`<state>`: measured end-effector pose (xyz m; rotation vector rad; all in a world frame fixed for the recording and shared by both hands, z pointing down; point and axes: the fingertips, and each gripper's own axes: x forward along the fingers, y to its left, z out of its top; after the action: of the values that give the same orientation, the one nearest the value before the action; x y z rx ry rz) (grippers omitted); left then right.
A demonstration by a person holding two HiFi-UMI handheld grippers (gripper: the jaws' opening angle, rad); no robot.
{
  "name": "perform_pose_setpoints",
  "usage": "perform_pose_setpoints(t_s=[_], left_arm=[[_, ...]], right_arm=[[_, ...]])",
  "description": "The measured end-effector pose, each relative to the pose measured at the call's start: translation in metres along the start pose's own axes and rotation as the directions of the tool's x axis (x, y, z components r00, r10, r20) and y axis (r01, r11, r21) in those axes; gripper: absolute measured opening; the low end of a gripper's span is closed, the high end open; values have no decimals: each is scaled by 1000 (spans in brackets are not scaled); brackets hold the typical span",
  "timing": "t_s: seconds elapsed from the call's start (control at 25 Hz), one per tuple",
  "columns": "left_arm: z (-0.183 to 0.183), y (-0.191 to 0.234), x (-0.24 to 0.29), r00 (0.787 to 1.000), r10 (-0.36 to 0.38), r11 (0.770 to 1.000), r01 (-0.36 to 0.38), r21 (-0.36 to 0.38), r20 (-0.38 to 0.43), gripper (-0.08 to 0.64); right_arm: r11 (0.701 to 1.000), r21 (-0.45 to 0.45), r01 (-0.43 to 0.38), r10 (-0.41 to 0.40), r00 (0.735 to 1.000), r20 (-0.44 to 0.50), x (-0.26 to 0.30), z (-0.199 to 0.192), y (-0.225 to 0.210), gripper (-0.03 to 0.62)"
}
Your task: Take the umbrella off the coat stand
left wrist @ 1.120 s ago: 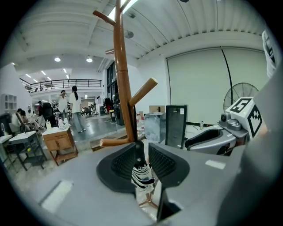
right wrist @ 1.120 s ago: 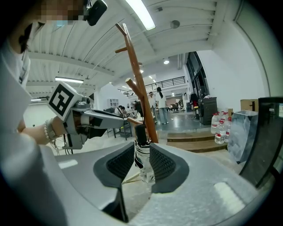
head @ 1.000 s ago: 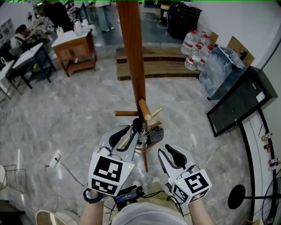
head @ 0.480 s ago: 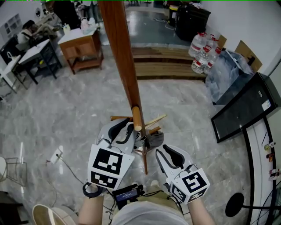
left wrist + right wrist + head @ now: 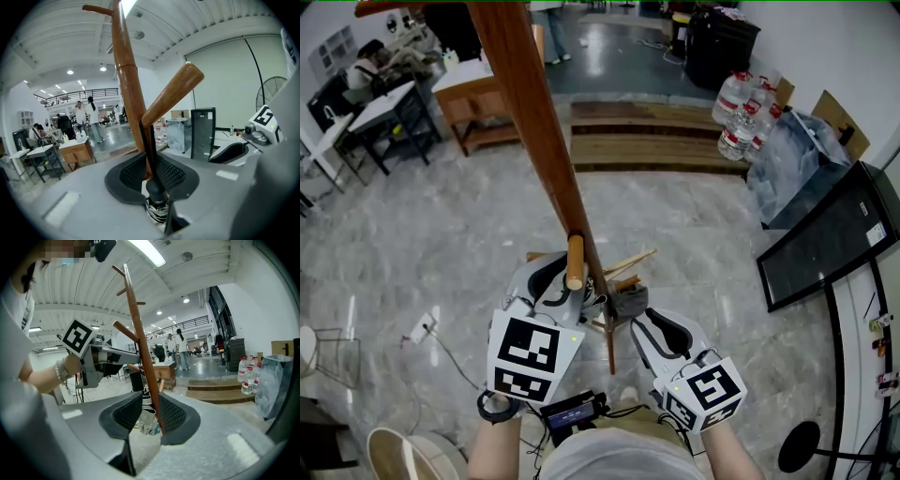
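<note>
The brown wooden coat stand [image 5: 534, 122] rises in front of me, one peg [image 5: 575, 262] jutting over my left gripper [image 5: 562, 292]. In the left gripper view a black strap [image 5: 149, 145] hangs from the crook of that peg [image 5: 173, 91]. It runs down to the umbrella's black handle [image 5: 157, 190]. The left gripper [image 5: 152, 164] has just been closing and its pads press on that handle. The folded umbrella [image 5: 149, 420] dangles beside the pole [image 5: 140, 333]. My right gripper [image 5: 661, 328] is open to the right, nothing between its fingers.
Wooden steps [image 5: 647, 141] lie behind the stand, with water bottles [image 5: 741, 117] and a plastic-wrapped bundle [image 5: 792, 159] to their right. A black screen [image 5: 830, 234] leans at the right. A wooden table [image 5: 478, 94] and desks with people are at the back left. A cable [image 5: 422, 328] trails on the floor.
The pole now slants further to the left in the head view and the peg lies over the left gripper. Both grippers have edged closer to the stand.
</note>
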<state>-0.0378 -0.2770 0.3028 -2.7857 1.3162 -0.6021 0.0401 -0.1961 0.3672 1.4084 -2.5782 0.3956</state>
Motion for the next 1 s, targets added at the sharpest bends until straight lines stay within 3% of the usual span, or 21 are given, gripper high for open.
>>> perform_pose_setpoints(t_s=[0.48, 1.0], left_arm=[[-1, 5, -4, 999, 34, 999, -34, -8, -15, 18], [-1, 6, -13, 999, 27, 999, -28, -23, -38, 18]], right_arm=[[996, -27, -84, 84, 996, 9, 16, 11, 4, 103], [984, -30, -174, 177, 978, 114, 40, 52, 11, 103]])
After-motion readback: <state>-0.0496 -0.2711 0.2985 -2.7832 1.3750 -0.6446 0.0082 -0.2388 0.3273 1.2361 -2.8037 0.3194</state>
